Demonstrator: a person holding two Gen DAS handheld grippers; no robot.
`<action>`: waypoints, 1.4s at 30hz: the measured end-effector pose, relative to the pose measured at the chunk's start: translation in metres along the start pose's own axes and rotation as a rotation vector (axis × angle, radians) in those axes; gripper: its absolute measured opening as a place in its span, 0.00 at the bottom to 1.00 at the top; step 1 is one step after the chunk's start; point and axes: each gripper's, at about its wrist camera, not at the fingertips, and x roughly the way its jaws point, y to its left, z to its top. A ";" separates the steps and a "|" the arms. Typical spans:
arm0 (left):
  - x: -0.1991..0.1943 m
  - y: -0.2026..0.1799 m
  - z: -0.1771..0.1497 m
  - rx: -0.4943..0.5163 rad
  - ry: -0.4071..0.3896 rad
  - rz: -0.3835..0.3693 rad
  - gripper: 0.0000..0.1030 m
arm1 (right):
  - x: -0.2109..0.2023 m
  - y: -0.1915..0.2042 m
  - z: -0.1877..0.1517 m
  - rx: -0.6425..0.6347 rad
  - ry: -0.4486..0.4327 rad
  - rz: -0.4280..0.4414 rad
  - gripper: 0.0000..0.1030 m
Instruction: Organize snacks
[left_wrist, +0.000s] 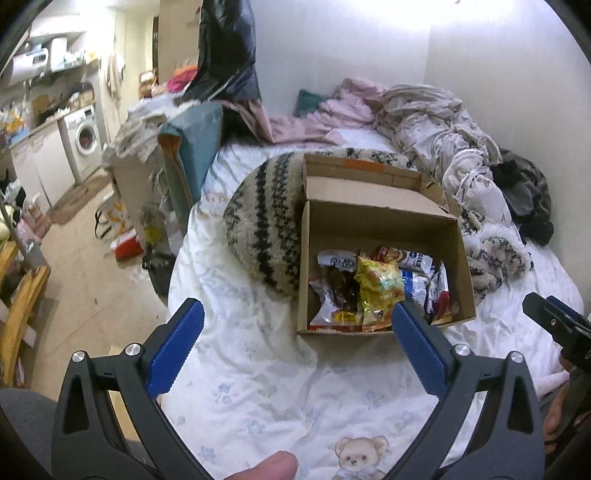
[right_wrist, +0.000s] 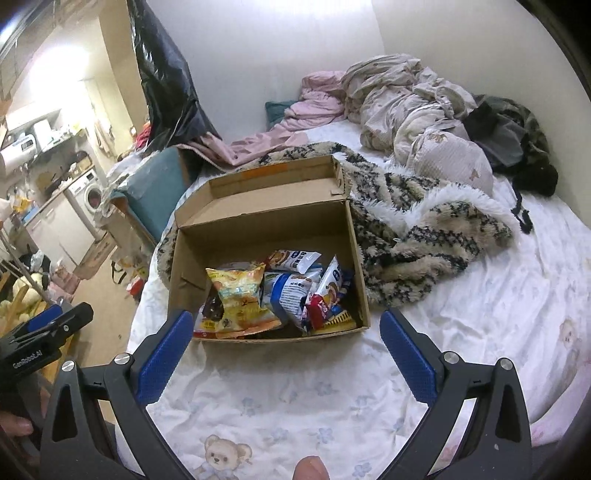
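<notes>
Both my grippers, left gripper (left_wrist: 297, 345) and right gripper (right_wrist: 286, 354), hang over the bear-print bedsheet (right_wrist: 280, 398) with jaws wide, nothing between them. Just past them sits the open cardboard box (right_wrist: 188, 266) with the snack packets (right_wrist: 280, 295) piled inside. I'd guess those are light, crinkly and slick, probably crushable, so pinch a sealed edge, like the yellow packet (left_wrist: 380, 286) on top. Lower packets are buried and the labels are too small to read. A fuzzy patterned blanket (right_wrist: 424, 236) lies behind the box.
</notes>
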 end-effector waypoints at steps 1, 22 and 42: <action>0.001 -0.002 -0.003 0.019 -0.014 0.016 0.99 | 0.000 -0.002 -0.004 0.009 -0.016 0.000 1.00; 0.014 -0.003 -0.012 0.006 0.000 0.006 1.00 | 0.010 0.011 -0.019 -0.085 -0.102 -0.106 1.00; 0.015 -0.003 -0.014 0.012 0.001 -0.006 1.00 | 0.016 0.010 -0.022 -0.086 -0.082 -0.105 1.00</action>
